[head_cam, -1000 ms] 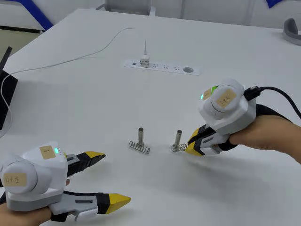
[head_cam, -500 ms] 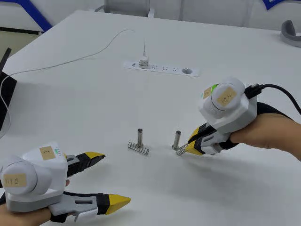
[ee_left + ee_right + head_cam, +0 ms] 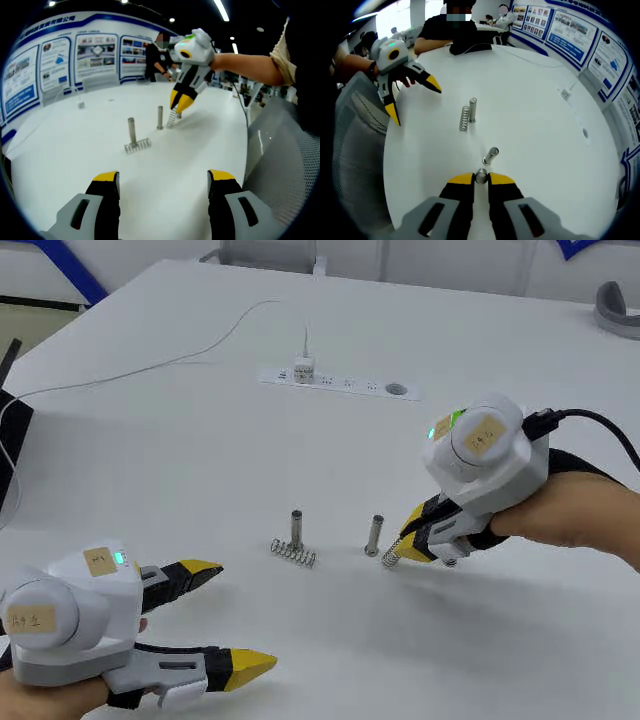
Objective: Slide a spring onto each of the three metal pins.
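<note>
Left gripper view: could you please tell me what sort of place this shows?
Probably an office meeting room or showroom: a large white table with a white socket strip set into it, and blue-trimmed display posters behind.

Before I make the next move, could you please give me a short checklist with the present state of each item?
1. Held spring gripped: ok, the right hand-held gripper is shut on its upper end.
2. Target pin upright: ok.
3. Held spring above the pin's top: not ok, it hangs tilted, low beside the pin.
4. Next spring ready: ok, the loose spring lies at the foot of the second pin.
5. Left hand-held gripper out of the way: ok, open and well short of both pins.
6. Three pins set out: cannot tell, I count two.
</note>
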Demonstrator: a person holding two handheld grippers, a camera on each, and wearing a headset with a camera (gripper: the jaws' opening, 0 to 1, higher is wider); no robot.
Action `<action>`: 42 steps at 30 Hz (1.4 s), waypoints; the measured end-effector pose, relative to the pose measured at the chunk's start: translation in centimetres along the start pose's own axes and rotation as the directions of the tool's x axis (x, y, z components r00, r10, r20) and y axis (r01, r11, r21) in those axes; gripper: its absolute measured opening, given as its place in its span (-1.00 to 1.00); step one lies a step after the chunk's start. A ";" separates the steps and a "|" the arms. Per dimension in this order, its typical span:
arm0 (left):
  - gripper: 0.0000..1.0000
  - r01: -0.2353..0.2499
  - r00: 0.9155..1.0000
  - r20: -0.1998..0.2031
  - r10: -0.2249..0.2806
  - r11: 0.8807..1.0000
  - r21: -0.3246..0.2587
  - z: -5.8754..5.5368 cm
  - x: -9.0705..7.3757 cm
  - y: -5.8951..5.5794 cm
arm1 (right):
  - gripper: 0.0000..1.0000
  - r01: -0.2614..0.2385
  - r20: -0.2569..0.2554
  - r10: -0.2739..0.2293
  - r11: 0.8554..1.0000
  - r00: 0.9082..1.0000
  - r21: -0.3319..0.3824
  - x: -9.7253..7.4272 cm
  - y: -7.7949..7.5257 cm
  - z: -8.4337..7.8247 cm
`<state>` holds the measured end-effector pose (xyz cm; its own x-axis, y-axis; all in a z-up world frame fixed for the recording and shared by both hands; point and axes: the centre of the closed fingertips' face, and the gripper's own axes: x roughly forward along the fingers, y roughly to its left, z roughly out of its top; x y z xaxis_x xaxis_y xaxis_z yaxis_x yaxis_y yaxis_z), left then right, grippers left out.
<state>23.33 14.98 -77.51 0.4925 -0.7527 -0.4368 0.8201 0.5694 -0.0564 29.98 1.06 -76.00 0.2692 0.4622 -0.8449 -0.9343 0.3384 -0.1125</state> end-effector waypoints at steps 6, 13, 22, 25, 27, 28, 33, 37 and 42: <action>0.45 -0.002 1.000 0.002 0.002 1.000 0.001 0.0 0.0 0.1 | -0.76 -0.012 0.013 0.011 1.000 1.000 0.015 -0.4 0.0 0.5; 0.45 -0.003 1.000 0.004 0.003 1.000 -0.001 0.0 0.0 0.1 | -0.76 -0.016 0.003 0.016 1.000 1.000 0.009 -0.9 -0.1 0.6; 0.45 -0.001 1.000 0.006 0.001 1.000 0.001 0.1 0.0 0.2 | -0.77 -0.025 -0.018 0.025 1.000 1.000 -0.004 -2.1 0.0 1.0; 0.45 -0.001 1.000 0.008 0.001 1.000 0.000 0.1 0.0 0.2 | -0.77 -0.026 -0.023 0.026 1.000 0.999 -0.003 -2.5 -0.1 1.1; 0.45 -0.001 1.000 0.008 0.001 1.000 0.000 0.1 0.0 0.2 | -0.77 -0.029 -0.025 0.029 1.000 0.999 -0.003 -2.8 -0.1 1.3; 0.45 -0.001 1.000 0.008 0.001 1.000 0.000 0.1 0.0 0.2 | -0.77 -0.031 -0.026 0.031 1.000 0.999 -0.003 -2.9 -0.1 1.4; 0.45 -0.001 1.000 0.010 0.001 1.000 -0.001 0.1 0.0 0.2 | -0.77 -0.030 -0.031 0.030 0.999 0.999 -0.011 -3.5 -0.3 1.9; 0.45 -0.002 1.000 0.010 0.002 1.000 0.001 0.1 0.0 0.2 | -0.77 -0.033 -0.039 0.032 0.999 0.999 -0.022 -4.0 -0.6 2.3; 0.45 -0.004 1.000 0.010 0.004 1.000 0.001 0.2 -0.1 0.3 | -0.77 -0.030 -0.041 0.028 0.999 0.999 -0.036 -4.5 -1.0 2.9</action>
<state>23.54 15.14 -77.31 0.4985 -0.7539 -0.4279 0.8184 0.5720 -0.0543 30.38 0.99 -70.55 0.2326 0.4376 -0.8686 -0.9496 0.2950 -0.1057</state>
